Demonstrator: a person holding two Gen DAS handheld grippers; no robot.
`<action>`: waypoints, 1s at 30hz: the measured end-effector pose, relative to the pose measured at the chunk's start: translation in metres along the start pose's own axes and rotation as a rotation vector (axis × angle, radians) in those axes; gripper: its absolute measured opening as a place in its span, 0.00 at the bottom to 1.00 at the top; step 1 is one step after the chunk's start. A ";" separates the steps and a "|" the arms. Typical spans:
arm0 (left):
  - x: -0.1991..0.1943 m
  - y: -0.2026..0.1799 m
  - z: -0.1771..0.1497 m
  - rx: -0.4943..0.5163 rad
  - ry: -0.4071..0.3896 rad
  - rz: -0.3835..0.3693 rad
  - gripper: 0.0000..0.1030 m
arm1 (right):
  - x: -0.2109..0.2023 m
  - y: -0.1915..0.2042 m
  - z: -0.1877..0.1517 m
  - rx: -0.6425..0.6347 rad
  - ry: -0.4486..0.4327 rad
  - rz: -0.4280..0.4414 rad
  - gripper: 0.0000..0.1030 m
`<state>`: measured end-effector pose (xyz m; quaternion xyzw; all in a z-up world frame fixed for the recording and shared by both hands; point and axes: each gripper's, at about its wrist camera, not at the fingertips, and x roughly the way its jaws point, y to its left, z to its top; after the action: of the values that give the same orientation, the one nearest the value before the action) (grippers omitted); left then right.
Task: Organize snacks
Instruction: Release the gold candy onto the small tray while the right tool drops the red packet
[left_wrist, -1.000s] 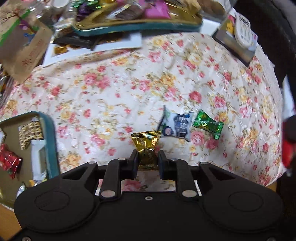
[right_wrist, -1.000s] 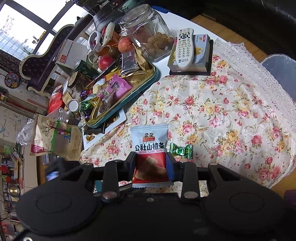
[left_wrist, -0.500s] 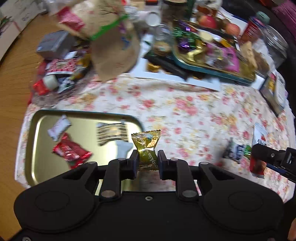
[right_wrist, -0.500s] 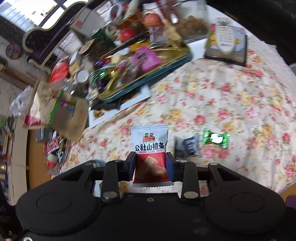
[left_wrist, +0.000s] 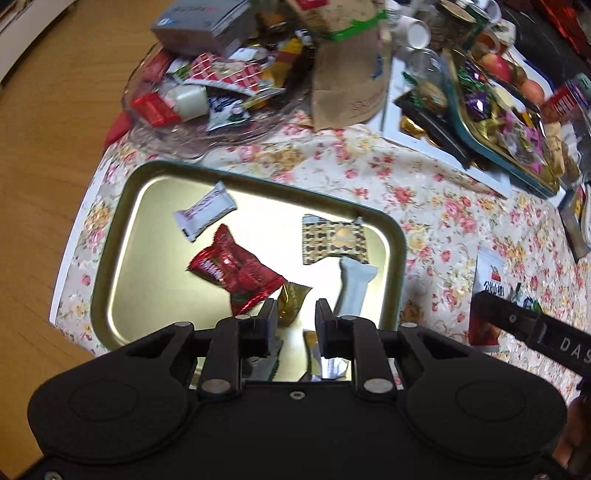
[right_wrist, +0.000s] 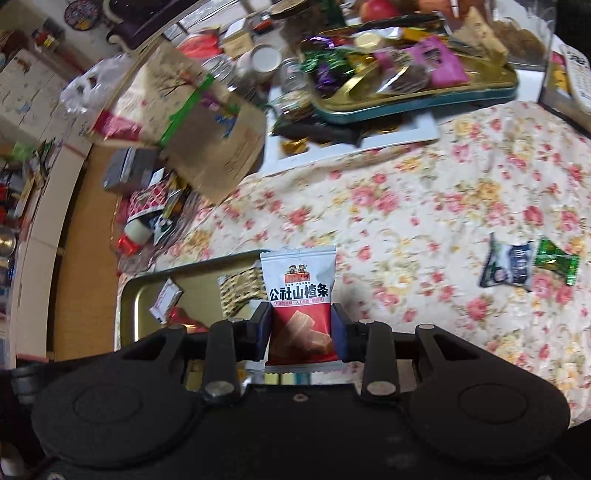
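Observation:
My left gripper (left_wrist: 295, 317) hangs over a gold tray (left_wrist: 118, 236), and its jaws are opening. A gold-wrapped candy (left_wrist: 291, 304) sits loose between them, clear of the right pad. Several snacks lie in the tray: a white wrapper (left_wrist: 205, 212), a red packet (left_wrist: 236, 271), a checkered packet (left_wrist: 334, 240) and a white bar (left_wrist: 354, 288). My right gripper (right_wrist: 301, 321) is shut on a red-and-white snack packet (right_wrist: 299, 295), just right of the tray (right_wrist: 127, 291). A blue-and-white packet (right_wrist: 508, 264) and a green candy (right_wrist: 556, 260) lie on the floral cloth.
A teal-rimmed tray of sweets (right_wrist: 406, 99) on a white board stands at the back. A brown paper bag (left_wrist: 351, 74) and a glass dish of snacks (left_wrist: 199, 96) crowd the far left. The table edge and wooden floor (left_wrist: 48, 147) are left of the gold tray.
Both grippers swept left toward the gold tray. The left one now hangs over it with its jaws parted and the gold candy slipping out. The right gripper still holds its packet.

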<state>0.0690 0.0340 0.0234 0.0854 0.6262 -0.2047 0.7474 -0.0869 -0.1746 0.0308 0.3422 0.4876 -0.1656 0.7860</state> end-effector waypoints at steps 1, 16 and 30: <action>0.000 0.005 0.001 -0.010 0.002 -0.002 0.28 | 0.002 0.004 -0.001 -0.008 0.004 0.010 0.35; -0.001 0.003 0.002 -0.007 0.017 0.003 0.28 | 0.016 0.058 -0.033 -0.223 0.094 0.152 0.38; 0.004 -0.015 -0.001 0.031 0.041 -0.003 0.28 | 0.021 0.049 -0.027 -0.183 0.113 0.097 0.38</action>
<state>0.0624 0.0200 0.0212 0.1003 0.6381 -0.2138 0.7328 -0.0656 -0.1193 0.0235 0.3008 0.5273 -0.0625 0.7922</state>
